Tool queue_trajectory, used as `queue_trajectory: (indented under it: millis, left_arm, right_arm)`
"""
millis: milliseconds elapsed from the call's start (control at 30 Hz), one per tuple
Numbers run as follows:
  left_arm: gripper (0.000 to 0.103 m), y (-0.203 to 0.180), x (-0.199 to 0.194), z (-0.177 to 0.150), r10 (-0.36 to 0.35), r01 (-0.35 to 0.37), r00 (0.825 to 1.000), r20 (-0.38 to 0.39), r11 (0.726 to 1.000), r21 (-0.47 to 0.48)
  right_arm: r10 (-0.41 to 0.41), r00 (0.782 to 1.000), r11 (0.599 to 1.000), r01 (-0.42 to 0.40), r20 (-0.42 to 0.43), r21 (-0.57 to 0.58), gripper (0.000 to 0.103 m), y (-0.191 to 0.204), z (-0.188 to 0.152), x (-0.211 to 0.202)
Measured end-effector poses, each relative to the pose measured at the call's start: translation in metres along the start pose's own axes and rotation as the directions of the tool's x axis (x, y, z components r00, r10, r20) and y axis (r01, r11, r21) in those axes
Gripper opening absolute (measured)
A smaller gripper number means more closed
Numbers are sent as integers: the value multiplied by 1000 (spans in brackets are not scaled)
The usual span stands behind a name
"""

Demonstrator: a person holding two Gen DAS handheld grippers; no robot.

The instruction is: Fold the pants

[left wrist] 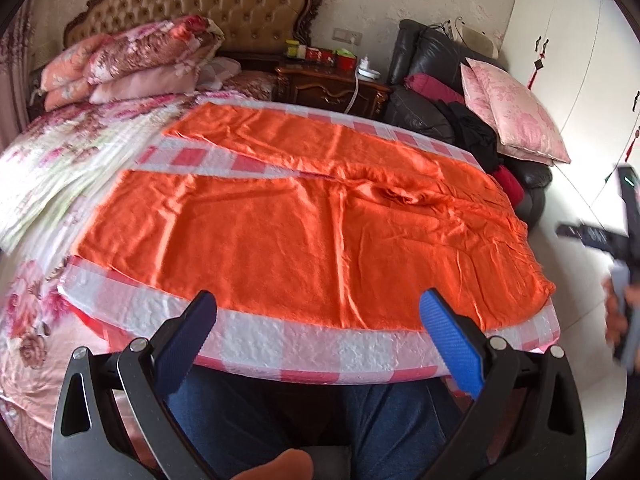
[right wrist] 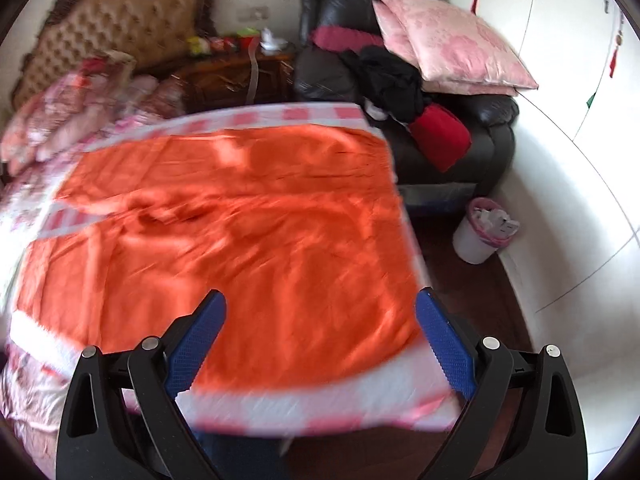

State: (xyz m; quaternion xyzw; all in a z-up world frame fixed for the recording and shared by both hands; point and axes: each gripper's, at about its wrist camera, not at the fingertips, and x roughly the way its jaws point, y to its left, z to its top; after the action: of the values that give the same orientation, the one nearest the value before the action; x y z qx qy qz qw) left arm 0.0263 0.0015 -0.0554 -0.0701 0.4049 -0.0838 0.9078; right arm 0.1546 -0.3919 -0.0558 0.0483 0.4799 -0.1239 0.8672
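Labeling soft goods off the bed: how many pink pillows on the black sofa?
2. Both are stacked at the right end of the black sofa: the top pillow leans on the backrest, the second pillow lies under it, mostly covered. Others may be hidden.

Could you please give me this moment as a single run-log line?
stage: pre-grasp | orange pants: spread flat on checked cloth | left gripper: open, empty | right gripper: open, empty | folds: none

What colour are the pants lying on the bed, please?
Bright orange pants, clearest in the left wrist view.
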Motion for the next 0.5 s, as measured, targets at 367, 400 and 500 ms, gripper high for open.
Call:
queue_trajectory:
  millis: [367,400,500]
  left_arm:
    - [101,48,62,-17,-29,9,989,-146,991,-131]
    - [101,56,62,-17,-6,-15,988,-151,990,-141]
    - [101,77,63,-19,44,-79,982,-181,979,-187]
  right_arm:
    - [113,946,969,-37,-305,245,92,-38,172,187]
    - [147,932,957,-49,-332,285,92,-38,179,199]
    - [159,919,933,-22,-360,358,92,-42,200,225]
